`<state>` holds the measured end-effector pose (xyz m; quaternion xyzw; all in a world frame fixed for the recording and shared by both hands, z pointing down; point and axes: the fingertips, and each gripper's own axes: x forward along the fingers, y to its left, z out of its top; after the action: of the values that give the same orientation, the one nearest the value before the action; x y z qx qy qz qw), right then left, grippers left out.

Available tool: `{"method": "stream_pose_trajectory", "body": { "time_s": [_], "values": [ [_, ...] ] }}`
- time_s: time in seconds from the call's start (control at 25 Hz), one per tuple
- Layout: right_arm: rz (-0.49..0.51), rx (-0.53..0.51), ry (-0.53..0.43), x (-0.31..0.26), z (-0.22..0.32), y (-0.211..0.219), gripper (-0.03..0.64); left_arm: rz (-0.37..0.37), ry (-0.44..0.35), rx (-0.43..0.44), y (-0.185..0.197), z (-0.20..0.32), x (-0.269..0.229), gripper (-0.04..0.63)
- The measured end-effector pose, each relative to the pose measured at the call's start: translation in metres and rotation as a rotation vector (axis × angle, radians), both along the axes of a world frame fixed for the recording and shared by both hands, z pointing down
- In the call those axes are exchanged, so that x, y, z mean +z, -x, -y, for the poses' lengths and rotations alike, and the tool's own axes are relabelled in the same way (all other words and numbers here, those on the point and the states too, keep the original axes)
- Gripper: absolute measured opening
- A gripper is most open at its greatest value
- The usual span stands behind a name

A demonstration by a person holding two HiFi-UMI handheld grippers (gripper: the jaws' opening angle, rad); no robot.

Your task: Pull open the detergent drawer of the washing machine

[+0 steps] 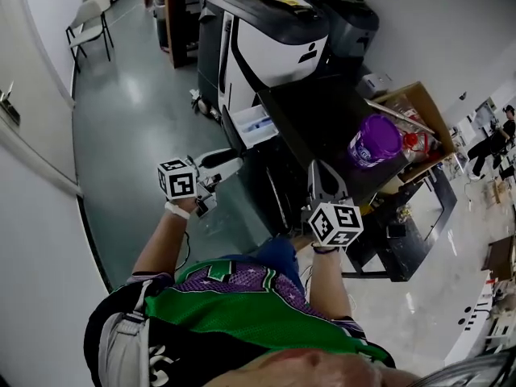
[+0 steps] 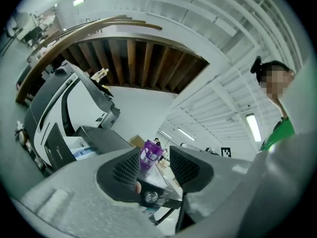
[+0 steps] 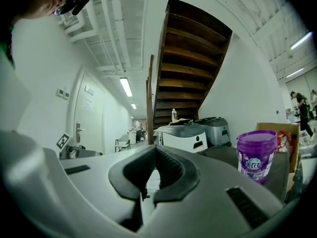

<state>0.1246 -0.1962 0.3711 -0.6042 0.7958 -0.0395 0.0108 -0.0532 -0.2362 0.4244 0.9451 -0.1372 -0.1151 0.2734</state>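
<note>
Drawer (image 1: 255, 125) juts open from the washer (image 1: 322, 119). Left claw (image 1: 232, 161), jaws apart and empty, hovers before the washer. Right claw (image 1: 319, 174), closed on nothing, is at the washer's front.

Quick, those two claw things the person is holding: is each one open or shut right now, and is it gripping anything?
Left gripper: open, nothing between its jaws.
Right gripper: shut, holding nothing.

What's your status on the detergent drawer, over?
Left gripper open, empty, off the drawer. Right gripper shut, empty. Detergent drawer stands pulled out. Nothing in front of it.
</note>
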Motion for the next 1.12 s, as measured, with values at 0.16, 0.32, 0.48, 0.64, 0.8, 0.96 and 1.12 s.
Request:
{"method": "stream_pose_trajectory", "body": {
  "time_s": [0.16, 0.32, 0.48, 0.64, 0.8, 0.96, 1.12],
  "values": [
    [-0.016, 0.012, -0.014, -0.008, -0.005, -0.005, 0.0, 0.101, -0.112, -0.082, 0.002, -0.004, -0.023, 0.16],
    [-0.014, 0.034, -0.043, -0.02, -0.01, -0.011, 0.0, 0.167, -0.202, -0.18, 0.007, -0.004, -0.043, 0.133],
    [-0.016, 0.04, -0.048, -0.027, -0.015, -0.012, 0.0, 0.156, -0.243, -0.244, 0.015, -0.005, -0.063, 0.081],
    [-0.008, 0.046, -0.055, -0.034, -0.02, -0.015, 0.0, 0.194, -0.282, -0.298, 0.019, -0.008, -0.077, 0.052],
    [-0.007, 0.051, -0.068, -0.042, -0.019, -0.015, 0.0, 0.219, -0.33, -0.332, 0.024, -0.012, -0.09, 0.032],
    [-0.007, 0.045, -0.079, -0.049, -0.02, -0.012, 0.0, 0.251, -0.374, -0.384, 0.028, -0.016, -0.101, 0.017],
    [-0.023, 0.059, -0.079, -0.048, -0.018, -0.012, -0.002, 0.246, -0.398, -0.412, 0.031, -0.019, -0.107, 0.015]
  ]
}}
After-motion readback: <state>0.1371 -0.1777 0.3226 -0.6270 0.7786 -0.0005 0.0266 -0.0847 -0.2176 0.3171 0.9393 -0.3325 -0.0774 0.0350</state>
